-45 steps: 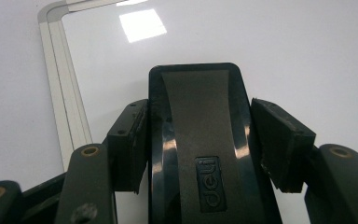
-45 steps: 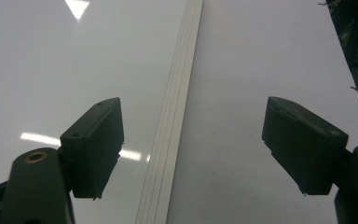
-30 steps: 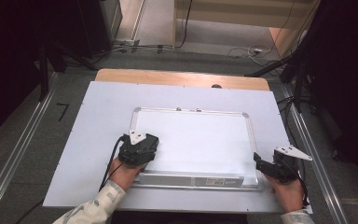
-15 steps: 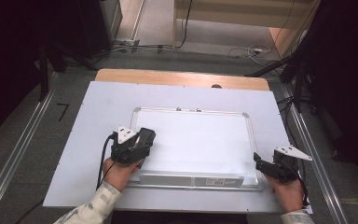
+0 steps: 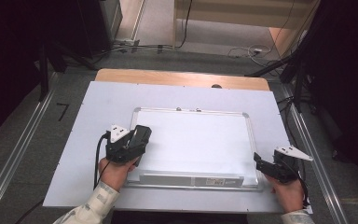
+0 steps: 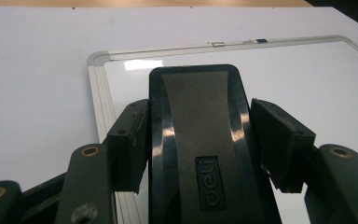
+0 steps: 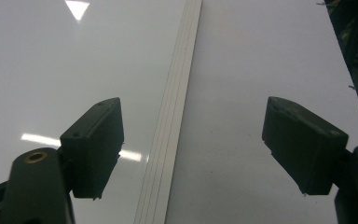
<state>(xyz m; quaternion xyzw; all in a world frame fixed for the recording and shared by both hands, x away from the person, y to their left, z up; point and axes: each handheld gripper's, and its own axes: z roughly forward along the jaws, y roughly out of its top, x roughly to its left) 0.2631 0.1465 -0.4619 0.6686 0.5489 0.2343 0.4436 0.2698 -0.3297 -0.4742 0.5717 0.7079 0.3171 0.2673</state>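
Over the near-left corner of the white aluminium-framed whiteboard (image 5: pixel 200 140), the left gripper (image 5: pixel 137 140) clamps a black plastic board eraser (image 6: pixel 200 149) embossed "deli". Beside the board's right edge, the right gripper (image 7: pixel 193 149) has its jaws wide apart, holding nothing.

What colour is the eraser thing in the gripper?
The eraser is glossy black with a grey strip down its middle. It shows best in the left gripper view.

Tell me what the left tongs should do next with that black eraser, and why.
Probably lower the eraser flat onto the whiteboard near its left edge: the left tongs already clamp it, tilted above the board, while the open right tongs straddle the right frame.
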